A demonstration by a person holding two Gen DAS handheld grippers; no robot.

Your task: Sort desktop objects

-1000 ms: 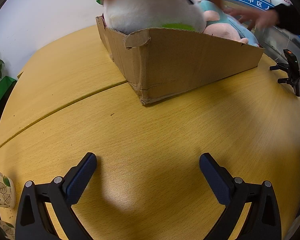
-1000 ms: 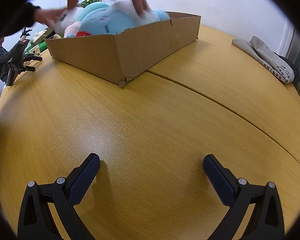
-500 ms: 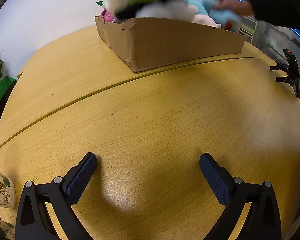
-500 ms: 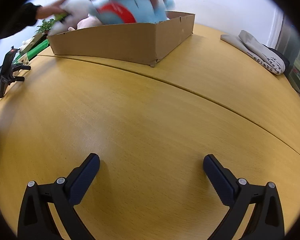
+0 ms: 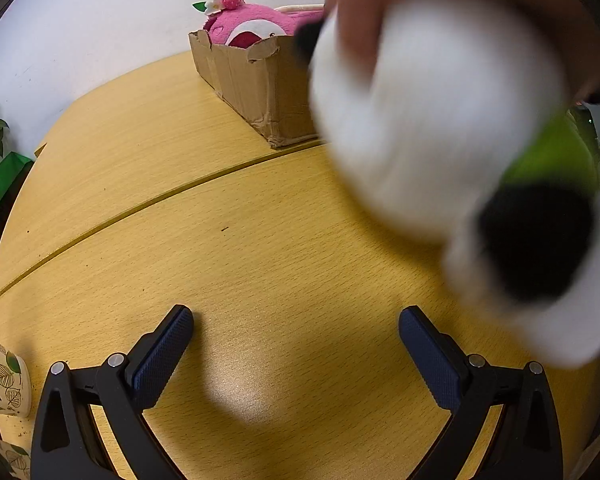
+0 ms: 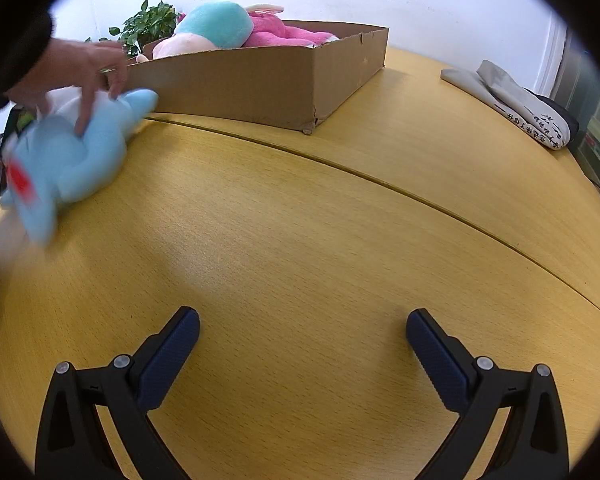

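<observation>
two plush toys (image 6: 260, 28) in cardboard box (image 6: 260, 84), pink and teal

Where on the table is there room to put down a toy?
Bare wood lies between the cardboard box and the right claw, stretching right toward the folded grey bag. It is crowded on the left, where a hand presses the blue plush, and inside the box.

One cardboard box (image 6: 260, 80); four plush toys — pink (image 6: 292, 34), teal (image 6: 216, 24), light blue (image 6: 76, 156), white (image 5: 432, 120); one leaf-print paper cup (image 5: 0, 384); one potted plant (image 6: 148, 26).
</observation>
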